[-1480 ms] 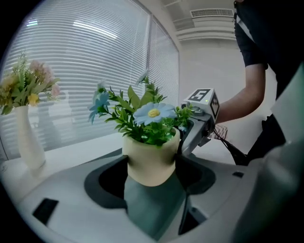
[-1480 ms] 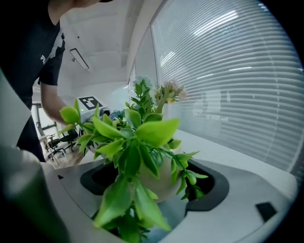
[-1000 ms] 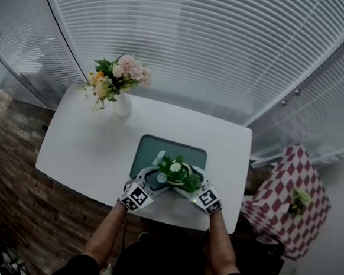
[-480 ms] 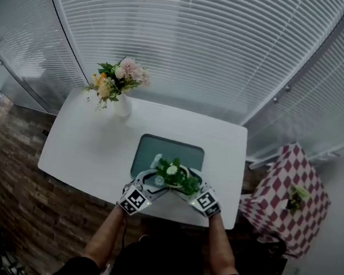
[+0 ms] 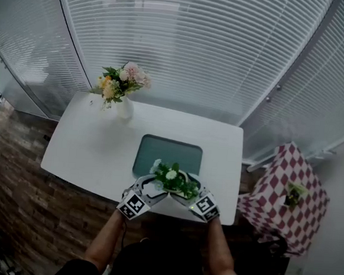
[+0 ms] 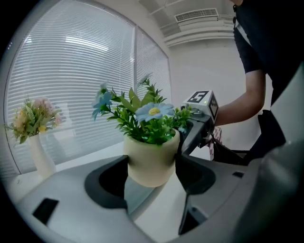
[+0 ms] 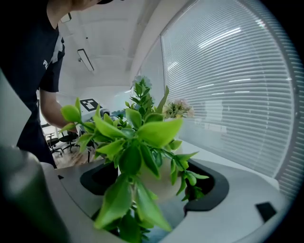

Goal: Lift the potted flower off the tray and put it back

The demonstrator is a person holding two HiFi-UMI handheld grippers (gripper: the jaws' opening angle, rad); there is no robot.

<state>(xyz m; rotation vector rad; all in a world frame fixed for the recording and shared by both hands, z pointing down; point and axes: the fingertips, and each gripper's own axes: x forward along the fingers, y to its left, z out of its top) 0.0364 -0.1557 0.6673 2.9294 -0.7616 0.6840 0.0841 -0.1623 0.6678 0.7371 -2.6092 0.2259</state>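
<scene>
The potted flower (image 5: 172, 178), a cream pot with green leaves and pale blue and white blooms, hangs in the air over the table's near edge, in front of the dark grey-green tray (image 5: 169, 152). My left gripper (image 5: 157, 187) and right gripper (image 5: 186, 188) are both shut on it from opposite sides. In the left gripper view the pot (image 6: 151, 159) sits between the dark pads (image 6: 108, 182), its base off the surface. In the right gripper view leaves (image 7: 137, 142) hide most of the pot (image 7: 161, 182).
A white vase of pink and orange flowers (image 5: 121, 89) stands at the far left corner of the white table (image 5: 88, 151). Window blinds run behind the table. A small table with a red chequered cloth (image 5: 286, 196) stands to the right.
Both grippers and the pot have drawn back from over the tray's near edge toward me; the pot now shows in front of the tray.
</scene>
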